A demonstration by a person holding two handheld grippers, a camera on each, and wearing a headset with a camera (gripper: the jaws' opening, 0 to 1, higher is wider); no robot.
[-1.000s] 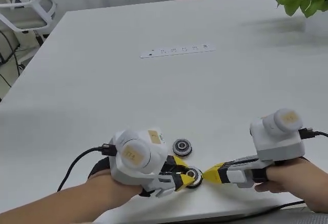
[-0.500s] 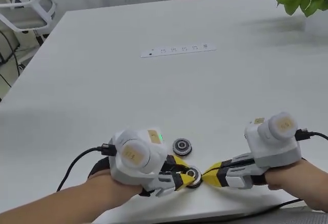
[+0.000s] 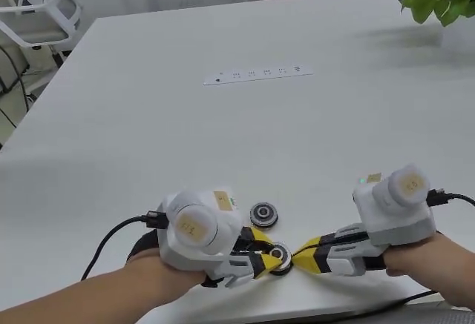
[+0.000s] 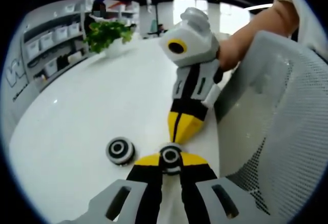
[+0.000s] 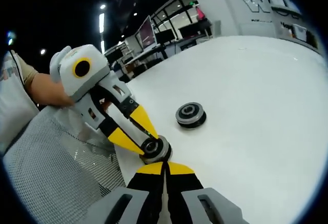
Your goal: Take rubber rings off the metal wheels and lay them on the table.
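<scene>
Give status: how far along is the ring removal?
Done: nothing yet; both wheels look to wear their dark rings. In hand: the left tongs clamp one small metal wheel with a black rubber ring at the near edge of the white table, and the shut right tongs touch its rim, apparently going for the ring. Left: that ring, plus the second black-ringed metal wheel, lying untouched.

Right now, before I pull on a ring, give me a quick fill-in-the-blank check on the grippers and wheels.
1. The left gripper is shut on the held wheel, one of ____ wheels in view.
2. The right gripper has its jaws ____, with the tips at the held wheel's rim.
3. The free wheel lies on the table, touched by ____ gripper.

Missing words: two; shut; neither
</scene>
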